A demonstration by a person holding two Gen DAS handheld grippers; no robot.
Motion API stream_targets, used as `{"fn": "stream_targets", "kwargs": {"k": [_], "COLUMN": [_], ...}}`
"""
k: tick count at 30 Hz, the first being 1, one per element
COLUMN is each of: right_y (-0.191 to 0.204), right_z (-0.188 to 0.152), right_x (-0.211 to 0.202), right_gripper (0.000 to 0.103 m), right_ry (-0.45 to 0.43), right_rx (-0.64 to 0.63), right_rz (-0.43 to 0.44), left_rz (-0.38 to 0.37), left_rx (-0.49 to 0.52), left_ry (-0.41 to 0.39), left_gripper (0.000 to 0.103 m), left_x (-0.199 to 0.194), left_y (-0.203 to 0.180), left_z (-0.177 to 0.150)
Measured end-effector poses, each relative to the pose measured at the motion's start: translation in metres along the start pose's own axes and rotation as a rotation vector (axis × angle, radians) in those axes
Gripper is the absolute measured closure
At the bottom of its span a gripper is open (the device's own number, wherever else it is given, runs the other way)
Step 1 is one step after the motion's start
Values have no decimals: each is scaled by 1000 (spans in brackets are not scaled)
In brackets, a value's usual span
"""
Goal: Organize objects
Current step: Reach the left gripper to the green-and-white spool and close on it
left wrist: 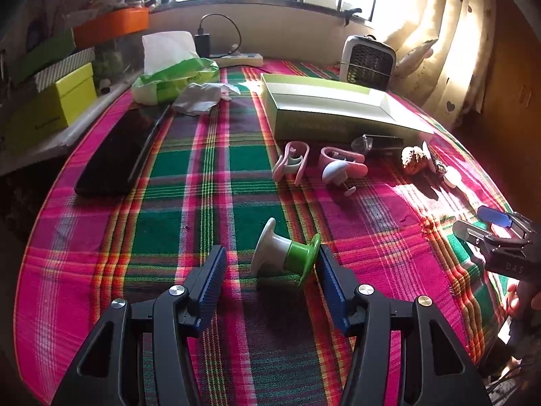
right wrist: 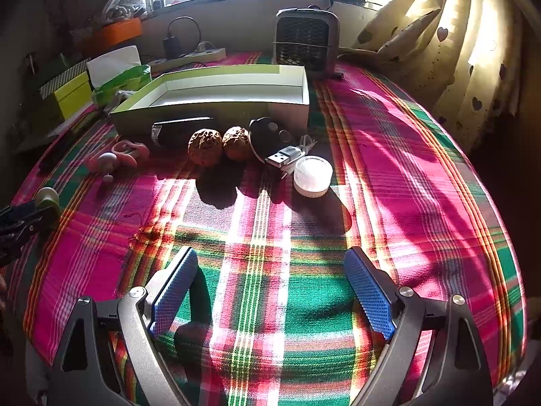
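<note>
A white and green spool-shaped object [left wrist: 287, 257] lies on its side on the plaid cloth. My left gripper [left wrist: 272, 264] is open around it, the right pad beside its green end. My right gripper [right wrist: 270, 270] is open and empty over bare cloth. An open green box [left wrist: 338, 108] [right wrist: 216, 101] stands at the back. In front of it lie pink clips [left wrist: 290, 162], a grey mushroom-shaped piece [left wrist: 334, 172], two walnuts [right wrist: 219, 145], a USB plug [right wrist: 284, 155], a round white lid [right wrist: 312, 176] and a black device [right wrist: 182, 128].
A black phone [left wrist: 118, 155] lies at the left. A tissue pack [left wrist: 172, 71], crumpled paper [left wrist: 199, 96], stacked boxes [left wrist: 50, 101], a power strip [left wrist: 240, 59] and a small fan [left wrist: 367, 61] stand along the back. Curtains [right wrist: 473, 50] hang at the right.
</note>
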State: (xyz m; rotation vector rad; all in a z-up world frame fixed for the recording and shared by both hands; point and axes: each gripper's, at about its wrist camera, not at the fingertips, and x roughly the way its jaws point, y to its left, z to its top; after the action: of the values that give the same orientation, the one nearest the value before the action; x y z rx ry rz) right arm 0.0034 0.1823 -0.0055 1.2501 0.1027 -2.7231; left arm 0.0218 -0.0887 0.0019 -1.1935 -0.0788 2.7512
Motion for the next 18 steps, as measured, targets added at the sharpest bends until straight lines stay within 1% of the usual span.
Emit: {"fn": "stream_targets", "kwargs": {"k": [6,8,10,13,15,18], "right_y": [-6,-10,-15,-21,-24,-28], "right_z": [2,3,4,7,9,13], "right_x": [2,2,2,1,2,5], "right_gripper": [14,14,14,14,14,14], "right_ry": [2,2,3,-3,-6,-1], "right_rx": [10,21,33,42,43,41], "right_rz": [-6,-7,-9,-15,-22,-33], "left_rz": [11,6,-3,-14,-14,-23], "left_rx": [25,29,29,30,34,33], "left_ry": [0,0,1,3,2,2], "left_gripper": [51,55,62,69,72,72], "left_x": [4,6,7,10,12,14], "left_y": [-3,-5,-5,-8,-9,-11], "left_z": [3,5,8,10,12,14]}}
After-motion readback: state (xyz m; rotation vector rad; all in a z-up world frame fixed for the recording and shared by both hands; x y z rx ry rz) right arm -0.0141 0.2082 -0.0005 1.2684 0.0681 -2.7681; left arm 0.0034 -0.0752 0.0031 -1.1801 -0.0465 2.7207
